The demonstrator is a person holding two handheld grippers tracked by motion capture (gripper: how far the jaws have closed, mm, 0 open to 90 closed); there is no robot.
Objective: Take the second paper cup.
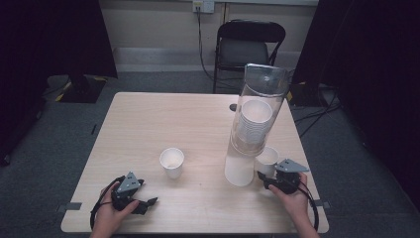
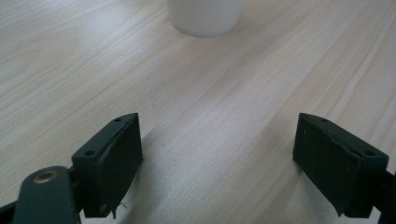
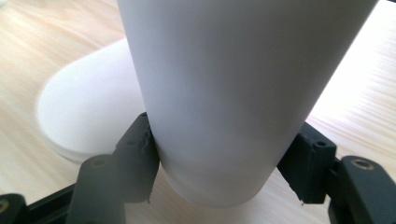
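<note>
A white paper cup stands upright near the middle of the wooden table. My left gripper rests near the front left edge, short of that cup. Its jaws stand wide open with bare wood between them, and the cup's base shows ahead. A second white cup stands beside the cup dispenser. My right gripper is shut on this cup low on its sides, one jaw pressed against each side.
The dispenser is a tall clear tube holding a stack of white cups on a white base, just left of the held cup. A black folding chair stands beyond the table's far edge. Cables lie on the grey floor.
</note>
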